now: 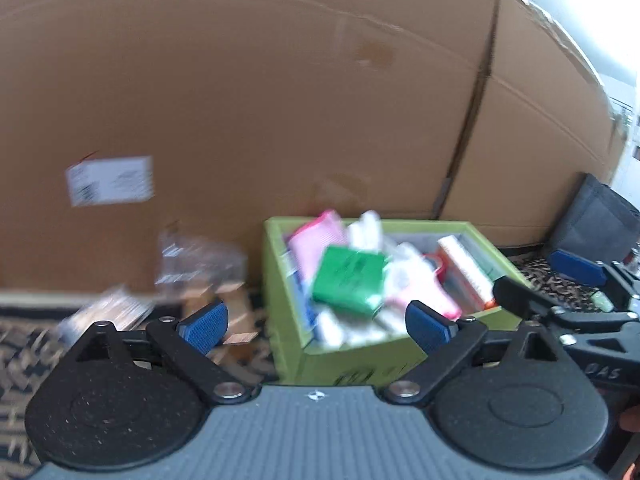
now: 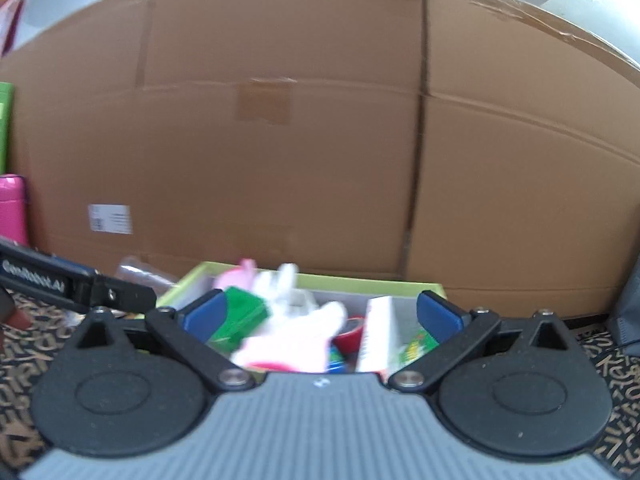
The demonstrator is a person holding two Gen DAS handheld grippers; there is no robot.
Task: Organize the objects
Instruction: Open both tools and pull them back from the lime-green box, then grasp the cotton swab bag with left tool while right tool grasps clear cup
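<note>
A lime-green bin (image 1: pixel 360 368) stands on the carpet against a big cardboard box. It is heaped with small goods: a green packet (image 1: pixel 348 280), a pink packet (image 1: pixel 316 240) and a white and red carton (image 1: pixel 466 276). My left gripper (image 1: pixel 316 324) is open just in front of the bin, with nothing between its fingers. One blue pad (image 1: pixel 576 268) of my right gripper shows to the right of the bin. In the right wrist view my right gripper (image 2: pixel 324 316) is open over the bin's (image 2: pixel 360 282) near side, above a white and pink soft item (image 2: pixel 296 328), holding nothing.
The cardboard box (image 1: pixel 280 120) walls off the whole back. Clear plastic bags (image 1: pixel 192 260) lie left of the bin on the patterned carpet (image 1: pixel 24 340). A dark bag (image 1: pixel 596 220) stands at the right. A pink bottle (image 2: pixel 12 208) stands at the far left.
</note>
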